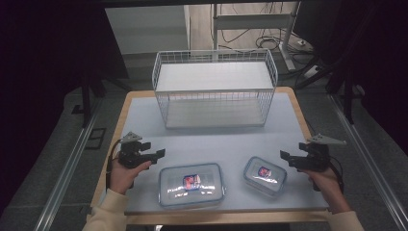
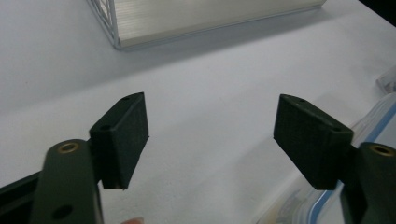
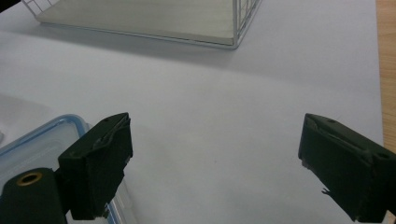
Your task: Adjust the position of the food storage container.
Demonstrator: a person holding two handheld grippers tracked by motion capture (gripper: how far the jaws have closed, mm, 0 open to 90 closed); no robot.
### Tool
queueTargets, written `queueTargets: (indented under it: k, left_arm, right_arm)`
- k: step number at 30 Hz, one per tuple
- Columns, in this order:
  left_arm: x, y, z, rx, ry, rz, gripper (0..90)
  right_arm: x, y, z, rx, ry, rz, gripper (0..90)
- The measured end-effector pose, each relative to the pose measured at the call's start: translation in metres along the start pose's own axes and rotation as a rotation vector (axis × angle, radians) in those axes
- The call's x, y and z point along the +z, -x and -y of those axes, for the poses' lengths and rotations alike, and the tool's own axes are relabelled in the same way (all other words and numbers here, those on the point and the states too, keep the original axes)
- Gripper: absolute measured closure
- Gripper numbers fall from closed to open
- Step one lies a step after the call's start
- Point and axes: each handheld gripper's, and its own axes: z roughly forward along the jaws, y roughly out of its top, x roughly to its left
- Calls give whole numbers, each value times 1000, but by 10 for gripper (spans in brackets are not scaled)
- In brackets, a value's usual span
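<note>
A: Left gripper (image 1: 155, 155) is sitting at about eight o'clock on the table, jaws spread wide, nothing between them but bare white table (image 2: 201, 107). Right gripper (image 1: 287, 158) is hovering at four o'clock, jaws likewise gaping, gripping nothing.

B: And the containers?

A: The large lidded container (image 1: 192, 185) is lying just beside the left gripper, toward six o'clock; its blue-sealed edge is showing by one pad in the left gripper view. The small lidded container (image 1: 264, 175) is resting just left of the right gripper, around five o'clock, its rounded corner (image 3: 56, 133) peeking behind that gripper's left pad. Neither is being touched.

B: The wire basket?

A: Wire basket (image 1: 215, 89) is standing at twelve o'clock, well apart from both containers, and looking empty.

B: So progress?

A: Judging by this, nothing is lifted yet. Both hands are lining up beside the containers; grasping and any carrying toward the basket is all left to do.
</note>
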Motion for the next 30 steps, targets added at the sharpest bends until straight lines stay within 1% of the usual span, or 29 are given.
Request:
queueTargets:
  k: [2, 3, 5, 6, 7, 9, 11, 12, 13, 15, 16, 17, 18, 21, 22, 24, 26, 27, 30]
  left_arm:
    - [-2, 1, -1, -2, -4, 18, 378]
    - [-3, 0, -1, 3, -15, 34, 427]
    - [-5, 1, 0, -1, -22, 55, 545]
    - [-8, 1, 0, 1, -31, 72, 617]
    - [-11, 1, 2, 5, -39, 89, 677]
    - [-19, 3, 4, 21, -50, 106, 795]
    - [-26, 6, 8, 37, -57, 118, 868]
    - [-26, 6, 8, 37, -57, 118, 891]
    - [-34, 11, 16, 54, -73, 132, 899]
    - [-39, 13, 24, 60, -92, 136, 900]
    - [-43, 13, 31, 64, -107, 133, 900]
    - [-45, 14, 35, 64, -113, 132, 900]
    - [-45, 14, 35, 64, -113, 132, 900]
    - [-53, 15, 58, 42, -149, 139, 900]
    - [-56, 18, 69, 34, -168, 166, 900]
    - [-57, 25, 80, 35, -193, 201, 900]
    - [-58, 32, 86, 43, -211, 226, 900]
    - [-58, 34, 88, 47, -215, 229, 900]
    - [-59, 41, 95, 50, -227, 266, 900]
  right_arm:
    - [0, 0, 1, -5, 2, 5, 101]
    - [0, -1, 1, -8, 4, 6, 105]
    - [0, -2, 2, -17, 7, 10, 108]
    - [0, -2, 2, -20, 8, 12, 108]
    - [0, -3, 2, -24, 8, 13, 109]
    - [1, -3, 2, -23, 10, 16, 110]
    - [1, -4, 2, -21, 13, 17, 111]
    - [1, -4, 2, -21, 13, 17, 111]
    - [0, -3, 2, -19, 20, 24, 114]
    - [-2, -3, 1, -12, 25, 25, 116]
    - [-2, -3, 1, -10, 26, 24, 117]
    - [-2, -3, 1, -8, 27, 29, 118]
    - [-2, -3, 1, -8, 27, 29, 118]
    - [-2, -3, 2, -1, 28, 32, 124]
    - [-1, -3, 2, 0, 27, 32, 125]
    - [0, -3, 2, 6, 22, 35, 126]
    - [1, -3, 2, 10, 21, 37, 127]
    - [1, -3, 2, 11, 20, 38, 128]
    - [2, -3, 1, 10, 18, 38, 130]
